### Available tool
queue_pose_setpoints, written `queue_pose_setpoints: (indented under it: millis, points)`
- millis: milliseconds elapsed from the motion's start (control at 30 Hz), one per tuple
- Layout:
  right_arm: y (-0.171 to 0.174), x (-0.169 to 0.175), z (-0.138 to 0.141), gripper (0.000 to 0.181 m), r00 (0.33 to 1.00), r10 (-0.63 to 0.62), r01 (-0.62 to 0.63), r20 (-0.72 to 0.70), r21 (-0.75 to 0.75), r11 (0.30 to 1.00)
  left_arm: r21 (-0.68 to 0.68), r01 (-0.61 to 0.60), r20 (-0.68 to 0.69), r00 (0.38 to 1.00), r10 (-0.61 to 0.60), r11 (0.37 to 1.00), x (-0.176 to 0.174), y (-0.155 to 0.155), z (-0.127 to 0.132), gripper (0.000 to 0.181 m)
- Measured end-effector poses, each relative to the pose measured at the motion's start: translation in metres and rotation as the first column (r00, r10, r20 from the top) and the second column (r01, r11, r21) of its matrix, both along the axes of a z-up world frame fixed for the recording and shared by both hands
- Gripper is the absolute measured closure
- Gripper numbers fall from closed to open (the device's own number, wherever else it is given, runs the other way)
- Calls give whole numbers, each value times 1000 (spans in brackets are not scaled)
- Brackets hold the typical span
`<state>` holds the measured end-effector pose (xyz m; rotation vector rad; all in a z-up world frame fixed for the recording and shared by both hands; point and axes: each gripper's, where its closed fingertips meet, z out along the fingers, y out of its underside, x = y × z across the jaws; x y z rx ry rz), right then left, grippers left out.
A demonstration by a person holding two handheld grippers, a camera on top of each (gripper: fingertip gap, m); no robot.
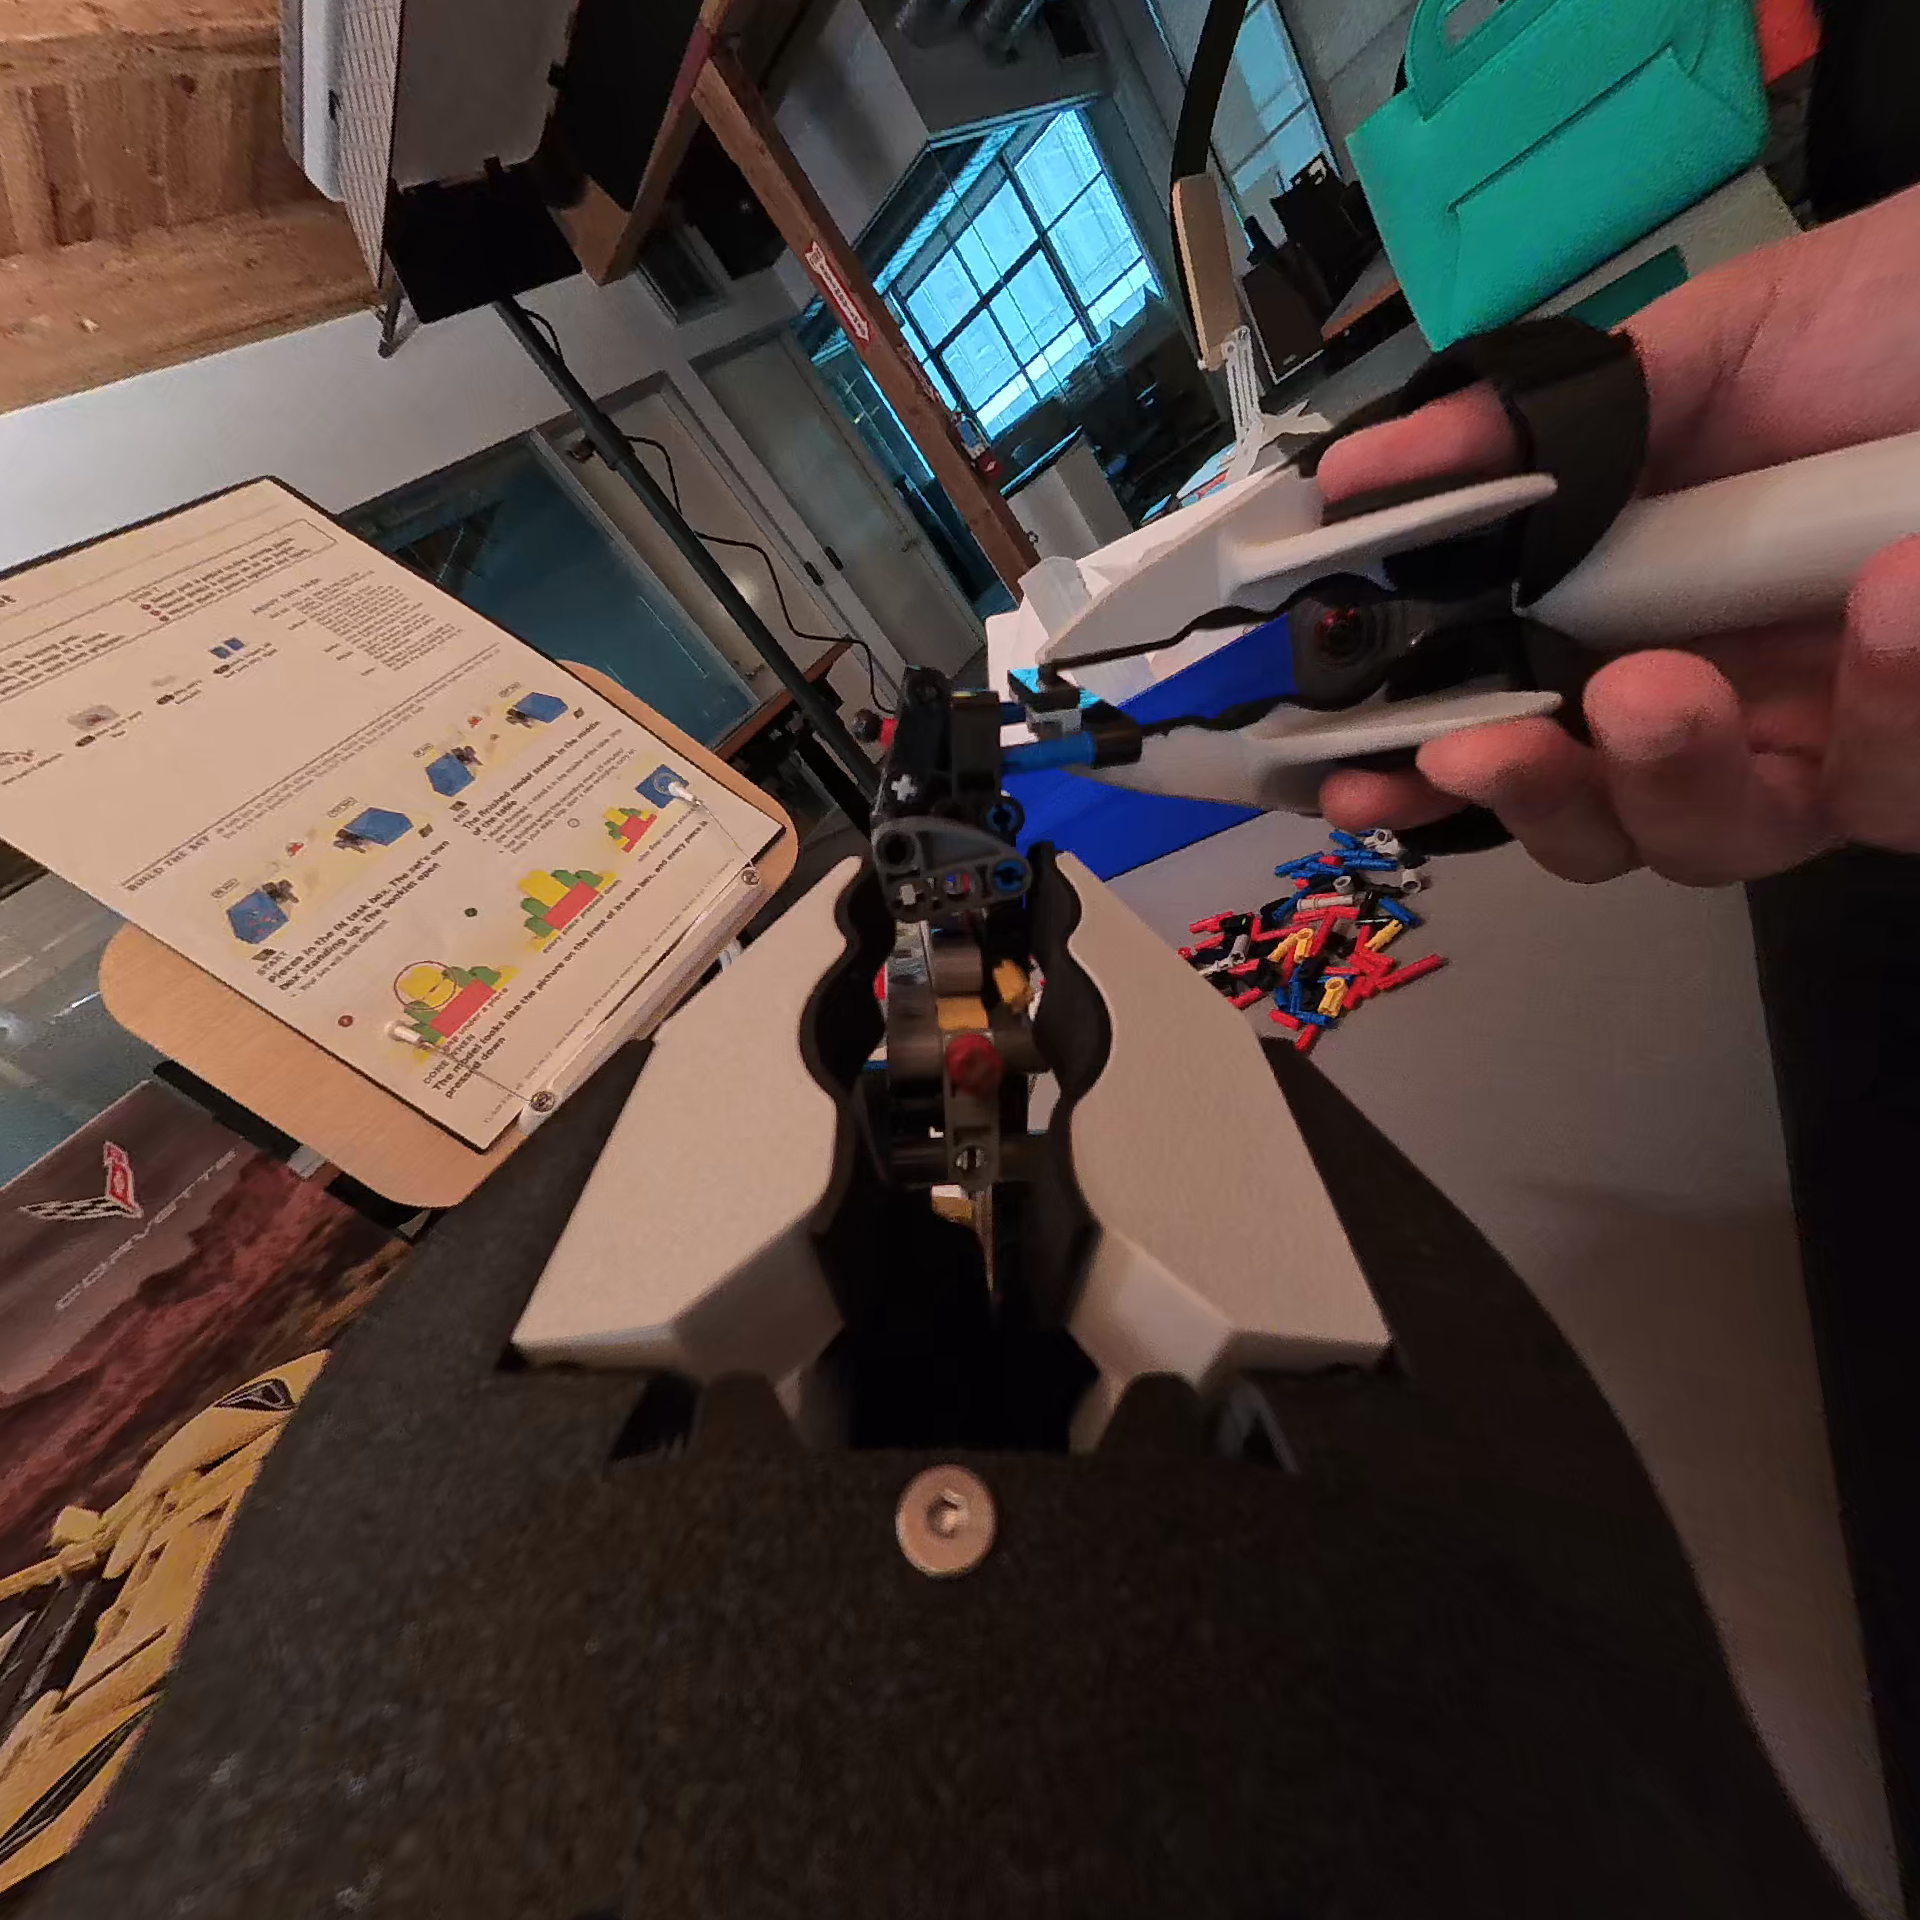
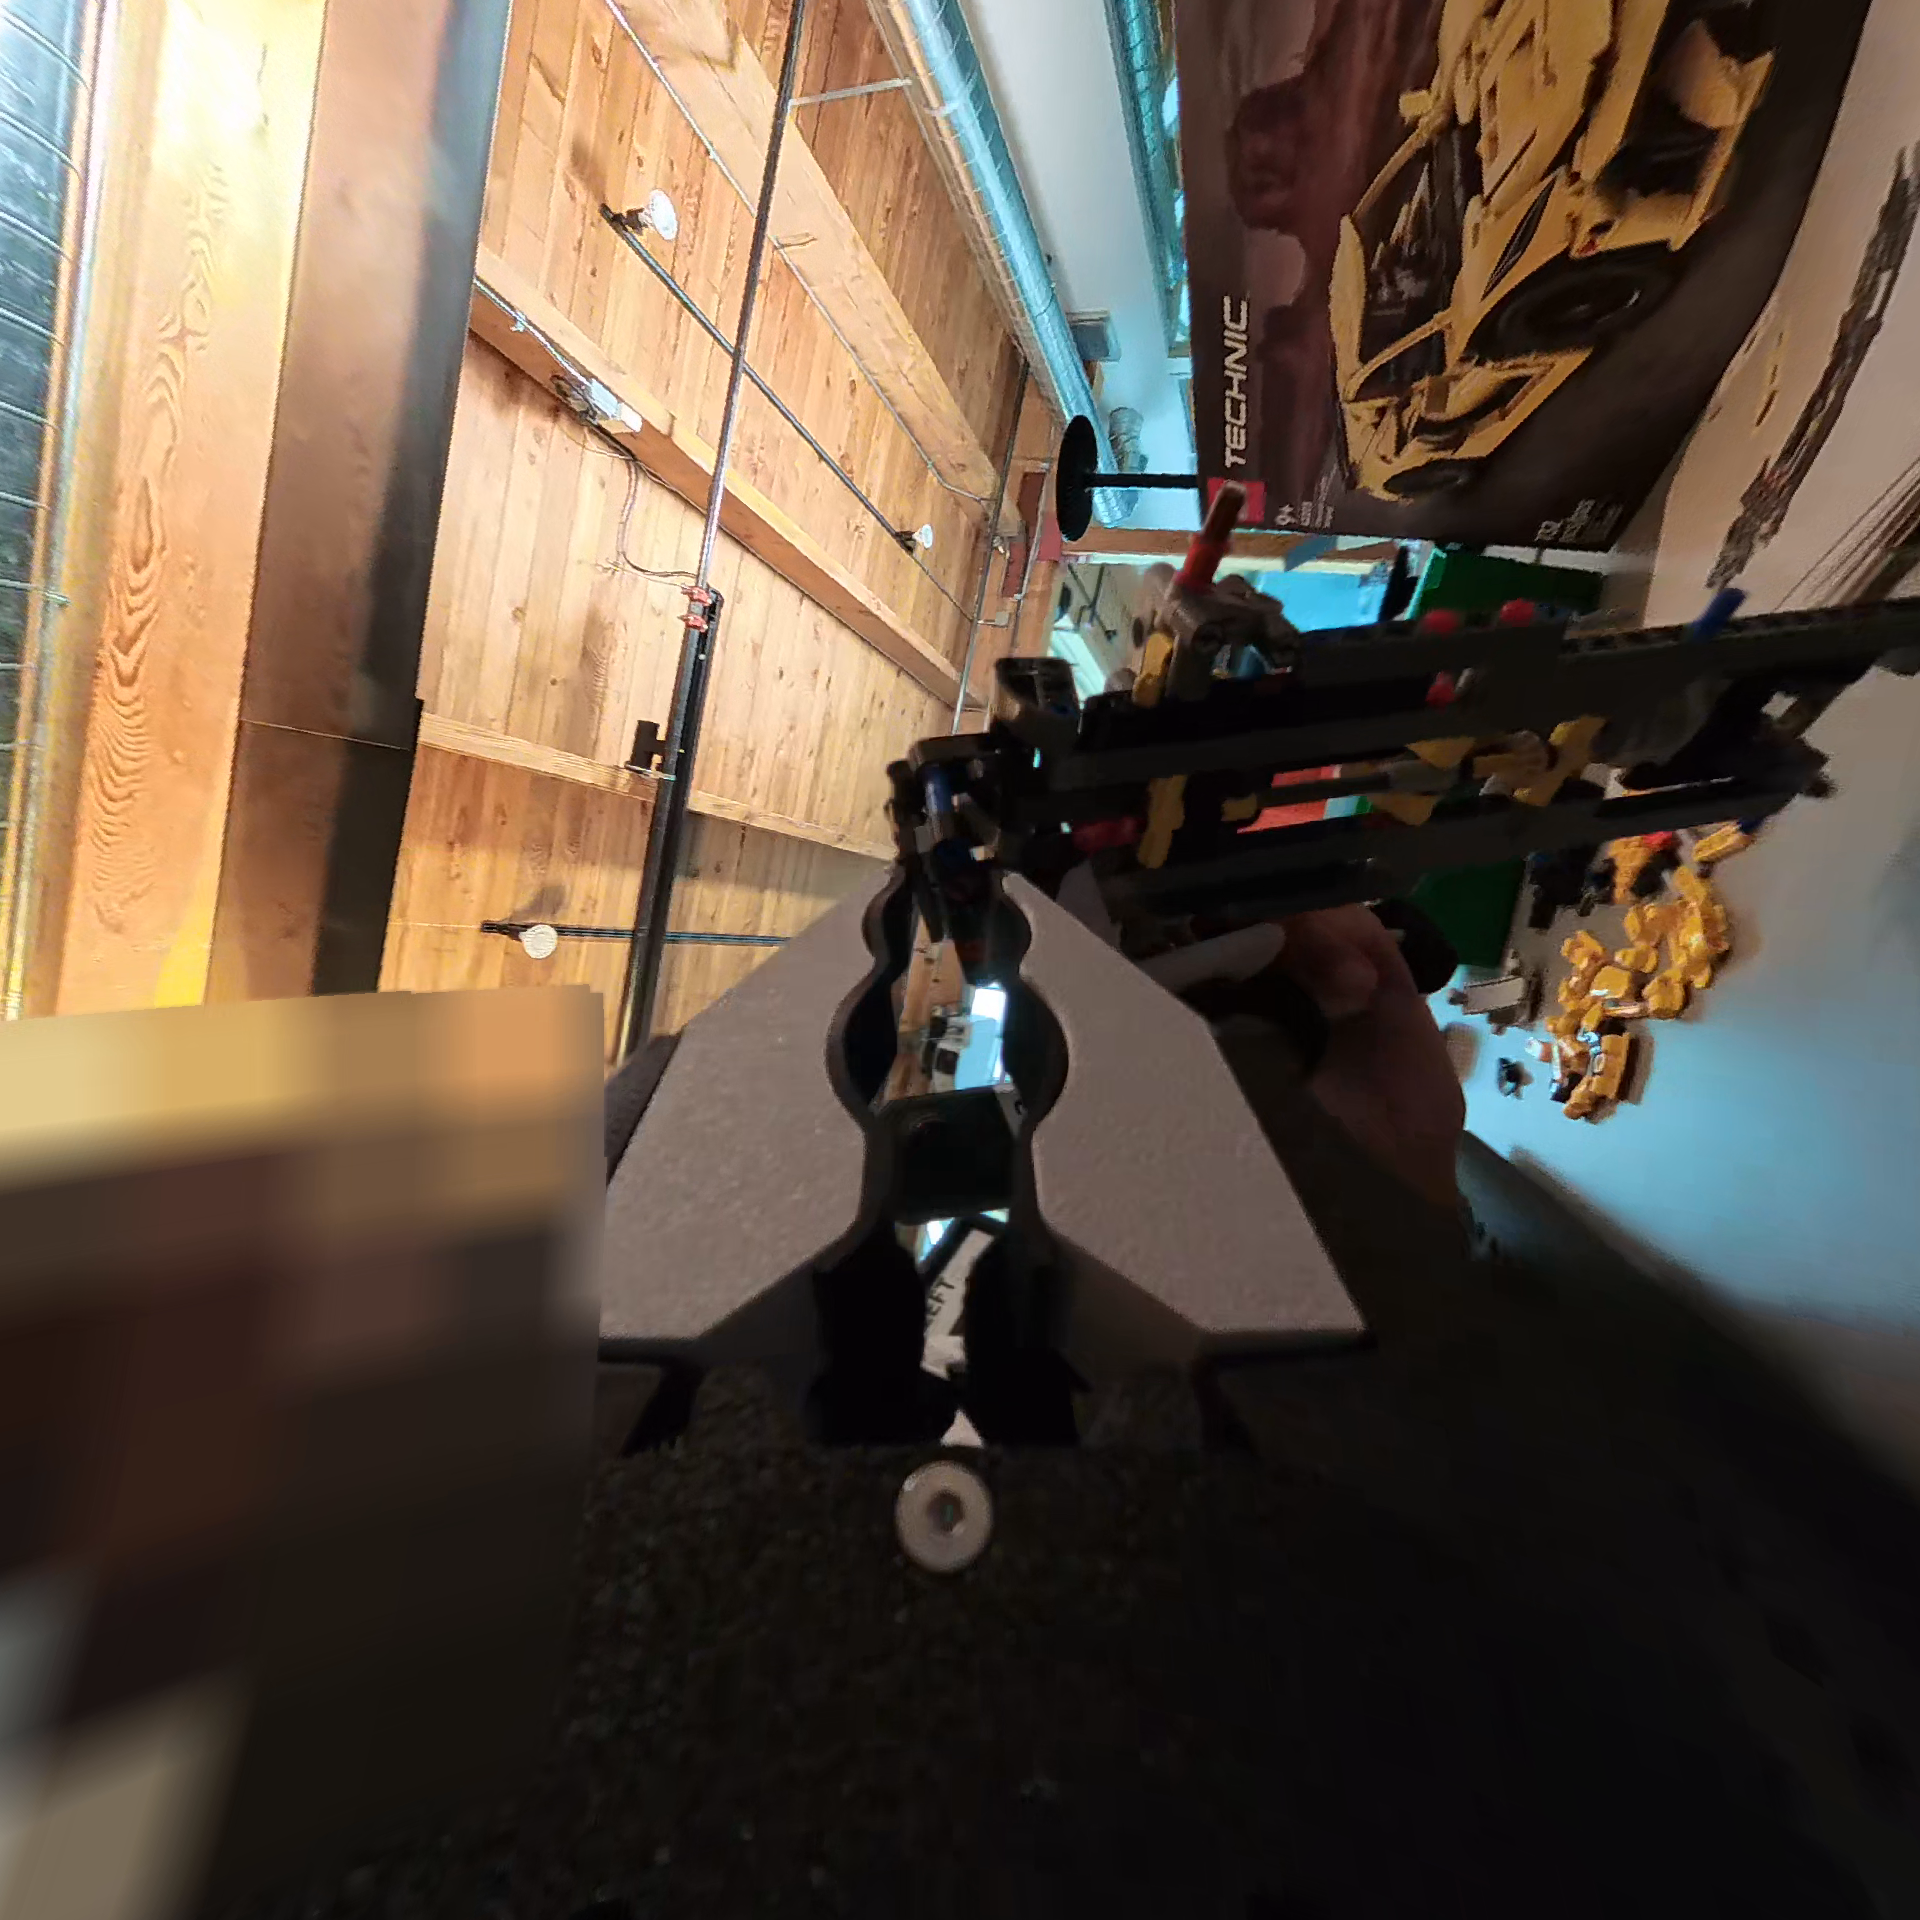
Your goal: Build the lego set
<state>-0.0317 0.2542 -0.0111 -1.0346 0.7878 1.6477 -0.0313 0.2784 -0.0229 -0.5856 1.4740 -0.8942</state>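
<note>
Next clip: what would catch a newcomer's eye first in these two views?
First, the long dark-grey lego chassis with yellow and red pieces, clamped in the left gripper and held up above the table. Next, the right gripper reaching in from the right, its jaws pinching a small blue lego axle at the chassis's top end. Beyond them, a scattered heap of red, blue and black lego pins lies on the grey table.
</note>
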Motion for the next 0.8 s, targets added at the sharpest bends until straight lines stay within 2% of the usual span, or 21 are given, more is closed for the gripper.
queue_pose_setpoints:
  millis: [100,267,500,600,800]
  points:
    - [1,1,-1,169,1000,3,-3,-9,2,1000,-39,8,0,1000,-8,999,0,0,-1,157]
    - [1,-1,3,175,997,34,-32,-65,36,999,-191,84,-16,996,-89,978,1,-2,2,157]
    - [2,-2,4,175,998,35,-32,-52,51,998,-231,109,-18,993,-116,967,0,-1,2,158]
    - [5,-4,7,175,999,-29,27,35,64,998,-245,92,-9,995,-98,965,0,1,5,158]
    - [4,-6,8,175,997,-49,44,65,74,996,-264,86,-22,995,-95,961,1,2,4,158]
